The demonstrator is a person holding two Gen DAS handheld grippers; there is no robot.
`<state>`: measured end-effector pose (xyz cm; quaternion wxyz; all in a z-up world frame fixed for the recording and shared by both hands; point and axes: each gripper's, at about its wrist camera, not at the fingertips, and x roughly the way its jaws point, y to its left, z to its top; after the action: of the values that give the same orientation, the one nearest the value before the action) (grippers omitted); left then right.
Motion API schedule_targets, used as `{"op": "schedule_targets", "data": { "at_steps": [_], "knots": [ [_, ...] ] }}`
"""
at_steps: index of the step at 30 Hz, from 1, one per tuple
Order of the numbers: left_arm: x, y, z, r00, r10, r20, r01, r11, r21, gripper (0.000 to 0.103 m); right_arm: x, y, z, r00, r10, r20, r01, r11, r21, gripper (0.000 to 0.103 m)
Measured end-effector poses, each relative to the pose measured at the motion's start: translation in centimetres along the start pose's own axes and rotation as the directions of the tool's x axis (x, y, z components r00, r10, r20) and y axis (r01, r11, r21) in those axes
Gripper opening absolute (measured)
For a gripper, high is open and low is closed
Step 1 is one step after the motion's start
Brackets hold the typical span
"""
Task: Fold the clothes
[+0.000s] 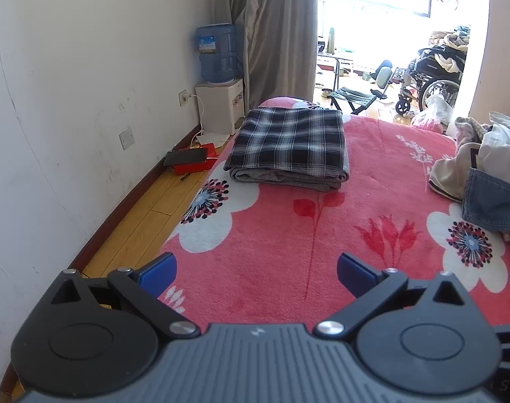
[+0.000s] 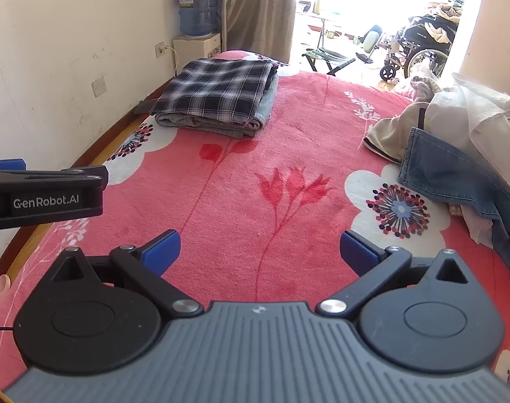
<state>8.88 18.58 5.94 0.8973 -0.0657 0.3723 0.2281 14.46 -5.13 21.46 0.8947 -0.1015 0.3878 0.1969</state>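
Plaid stack lies folded at 12 o'clock on the bed; unfolded pile waits at 2 o'clock. Both grippers, left and right, hover with fingers spread, empty. Next, I judge: reach for the jeans.

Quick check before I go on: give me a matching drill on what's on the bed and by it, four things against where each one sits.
Things:
1. folded plaid garment
2. denim piece
3. water jug
4. wheelchair

Places:
A. in the bright room beyond the doorway
B. on the white dispenser by the wall
C. far left part of the bed, on a folded grey garment
D. on the right side of the bed, in the unfolded pile

Pairs: 1-C, 2-D, 3-B, 4-A
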Motion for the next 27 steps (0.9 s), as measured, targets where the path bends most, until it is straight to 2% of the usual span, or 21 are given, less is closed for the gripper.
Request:
{"op": "schedule_targets", "data": {
  "at_steps": [27],
  "knots": [
    [-0.32,0.26,0.00,1.000,0.006,0.011,-0.006,1.000,-0.008,0.102,-0.31,0.36,0.23,1.000,-0.007,0.009,0.007,1.000,0.000,0.102]
  ]
}}
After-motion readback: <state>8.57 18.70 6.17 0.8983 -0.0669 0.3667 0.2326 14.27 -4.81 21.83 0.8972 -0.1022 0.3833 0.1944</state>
